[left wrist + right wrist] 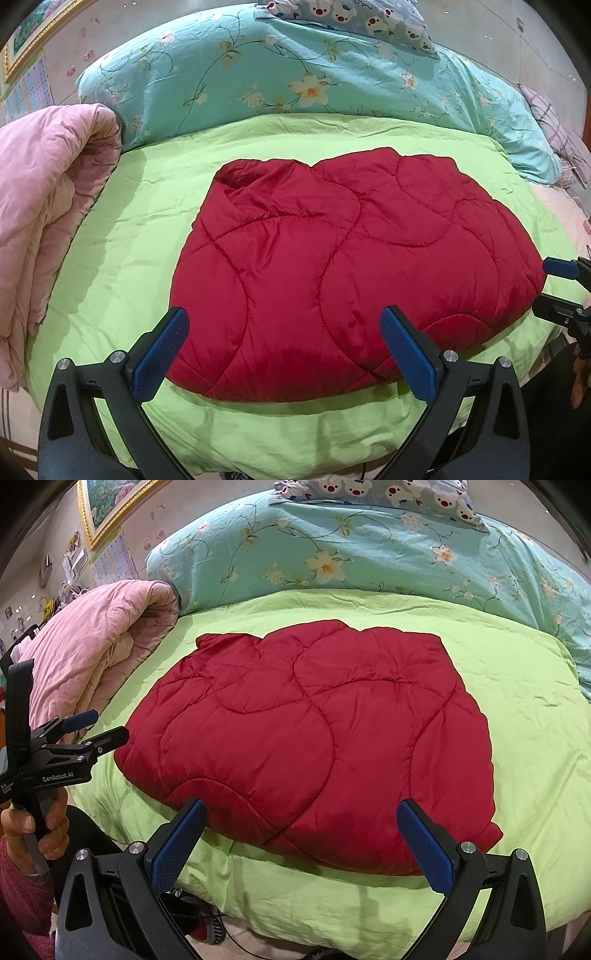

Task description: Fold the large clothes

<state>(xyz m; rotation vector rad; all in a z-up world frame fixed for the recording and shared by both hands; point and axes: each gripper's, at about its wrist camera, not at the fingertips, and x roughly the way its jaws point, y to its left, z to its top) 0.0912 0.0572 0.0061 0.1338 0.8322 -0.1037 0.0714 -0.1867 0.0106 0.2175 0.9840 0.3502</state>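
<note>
Pink comforter (48, 206): rolled and piled at the bed's edge, well to the left of the left gripper (284, 354); not part of the task.

Left gripper: jaws spread wide, nothing held; the near left edge of the garment is seen between and just beyond them.

Red quilted jacket (351, 266): laid flat on the green bedsheet (140, 229), apparently already folded into a squarish bundle, ahead of both sets of jaws. Judged light, puffy and soft, with a glossy shell likely to slip; stitched seams and the thick near hem are judged the surest places to be gripped, one near corner per gripper. A deep bite is advised, since padding compresses and thin pinches may slide off.

Right gripper (301, 843): jaws spread wide, empty; the near right edge of the jacket lies just beyond them.

Floral teal duvet (369, 550): heaped beyond the jacket, far from the jaws.
</note>
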